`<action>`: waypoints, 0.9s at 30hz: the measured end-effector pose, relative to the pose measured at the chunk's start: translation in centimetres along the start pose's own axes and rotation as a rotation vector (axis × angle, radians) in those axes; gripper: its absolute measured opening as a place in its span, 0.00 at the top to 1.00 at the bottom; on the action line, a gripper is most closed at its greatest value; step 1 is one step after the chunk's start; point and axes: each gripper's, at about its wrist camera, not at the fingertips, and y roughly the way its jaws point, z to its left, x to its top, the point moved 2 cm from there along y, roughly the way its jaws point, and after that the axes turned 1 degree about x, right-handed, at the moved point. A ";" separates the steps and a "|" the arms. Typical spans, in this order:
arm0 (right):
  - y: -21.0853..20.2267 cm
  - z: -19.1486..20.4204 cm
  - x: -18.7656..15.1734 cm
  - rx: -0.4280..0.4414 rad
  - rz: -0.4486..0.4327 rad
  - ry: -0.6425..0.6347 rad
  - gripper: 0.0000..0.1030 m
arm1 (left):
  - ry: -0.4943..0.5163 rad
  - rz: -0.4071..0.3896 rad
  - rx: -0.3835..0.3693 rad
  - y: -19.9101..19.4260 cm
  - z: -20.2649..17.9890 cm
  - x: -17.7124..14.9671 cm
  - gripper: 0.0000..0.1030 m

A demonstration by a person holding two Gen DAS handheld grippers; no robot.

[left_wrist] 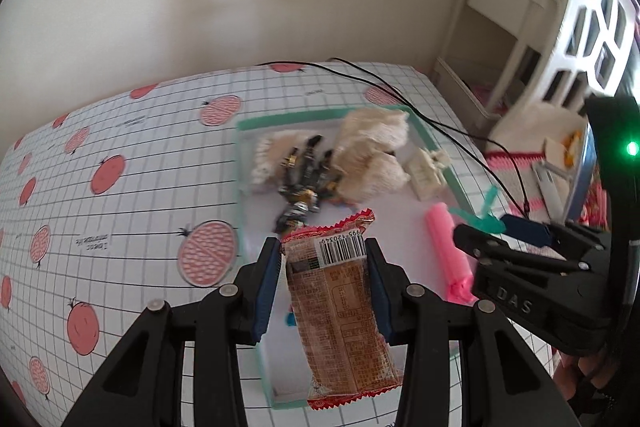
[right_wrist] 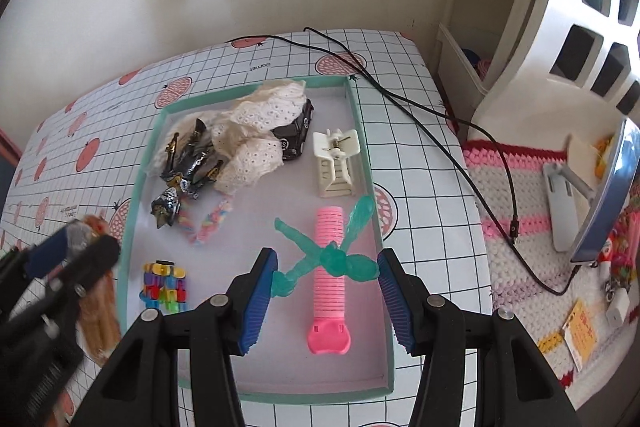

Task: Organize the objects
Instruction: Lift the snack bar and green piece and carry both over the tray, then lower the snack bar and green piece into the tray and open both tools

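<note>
My left gripper [left_wrist: 323, 254] is shut on a brown snack packet [left_wrist: 340, 311] with red crimped ends, held above the near-left part of a green-rimmed tray [left_wrist: 288, 117]. In the right wrist view that packet [right_wrist: 96, 319] and the left gripper [right_wrist: 72, 251] appear blurred just left of the tray [right_wrist: 362, 147]. My right gripper [right_wrist: 326, 263] is open, its blue pads on either side of a translucent green figure [right_wrist: 336, 259] lying across a pink hair roller [right_wrist: 329, 267]. The right gripper [left_wrist: 496, 231] shows at the right of the left wrist view.
The tray also holds a cream lace cloth [right_wrist: 256, 131], a black-gold toy robot [right_wrist: 192, 163], a black toy car [right_wrist: 298, 133], a white clip [right_wrist: 336, 163], a pastel hair tie [right_wrist: 208, 223] and a colourful block toy [right_wrist: 164, 287]. A black cable [right_wrist: 400, 99] crosses the table. A crochet-cushioned chair [right_wrist: 520, 195] stands right.
</note>
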 end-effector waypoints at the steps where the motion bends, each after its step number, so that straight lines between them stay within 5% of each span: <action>1: 0.1 0.1 0.0 0.005 0.002 0.003 0.47 | 0.004 0.006 -0.001 0.2 -0.2 -0.1 0.58; 16: 2.4 2.6 -0.9 0.035 0.071 -0.046 0.47 | -0.052 0.153 -0.026 3.4 0.8 -1.6 0.58; 27: 3.2 2.8 -1.0 0.032 0.081 -0.022 0.47 | -0.027 0.184 -0.005 4.2 1.0 -2.2 0.58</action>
